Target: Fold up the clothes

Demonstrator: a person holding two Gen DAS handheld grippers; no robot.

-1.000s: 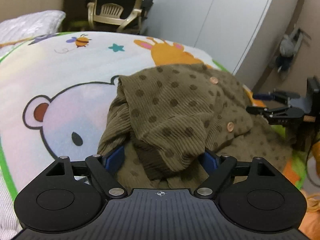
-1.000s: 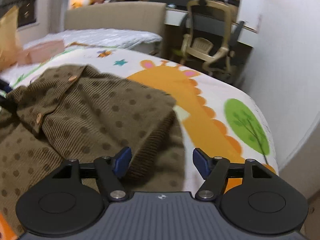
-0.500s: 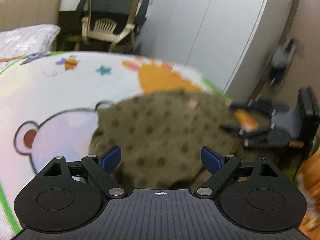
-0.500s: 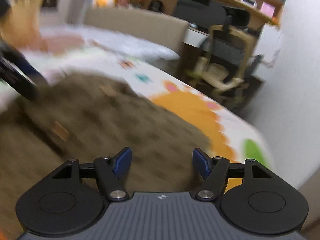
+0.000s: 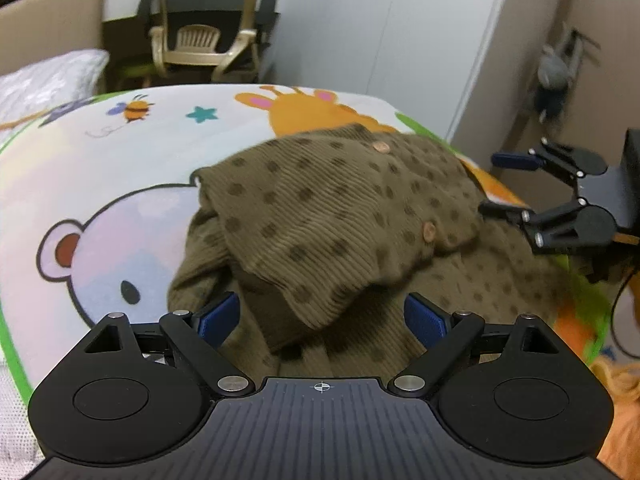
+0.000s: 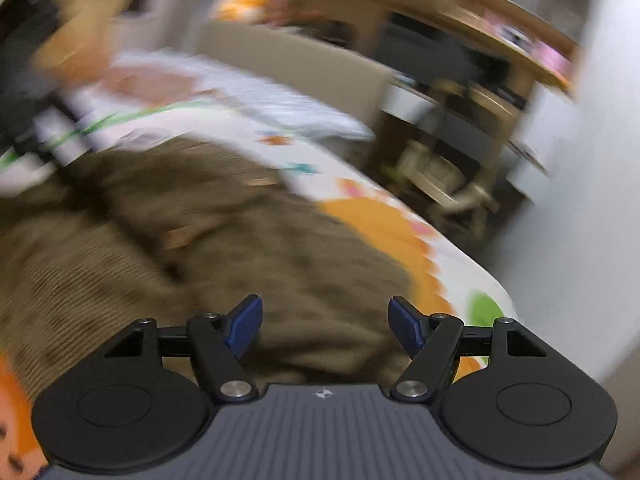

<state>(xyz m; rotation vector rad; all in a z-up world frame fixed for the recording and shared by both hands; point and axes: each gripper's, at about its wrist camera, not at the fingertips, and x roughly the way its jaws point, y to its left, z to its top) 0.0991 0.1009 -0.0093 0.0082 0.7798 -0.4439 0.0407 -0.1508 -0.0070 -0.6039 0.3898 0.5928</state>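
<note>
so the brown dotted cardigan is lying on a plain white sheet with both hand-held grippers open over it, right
Not plain white: the left wrist view shows the cardigan on a cartoon-print sheet with a bear, bee and star. The left hand-held gripper and right hand-held gripper are open over it.

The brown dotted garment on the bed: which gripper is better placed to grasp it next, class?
Probably the left gripper: its open jaws straddle the garment's folded cuff. The right gripper view is blurred.

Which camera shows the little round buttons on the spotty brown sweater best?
The left wrist view. There the brown sweater is sharp, and two pale buttons show clearly, one near the top and one lower down. The right wrist view is smeared by motion, so there the buttons are only faint pale streaks.
</note>
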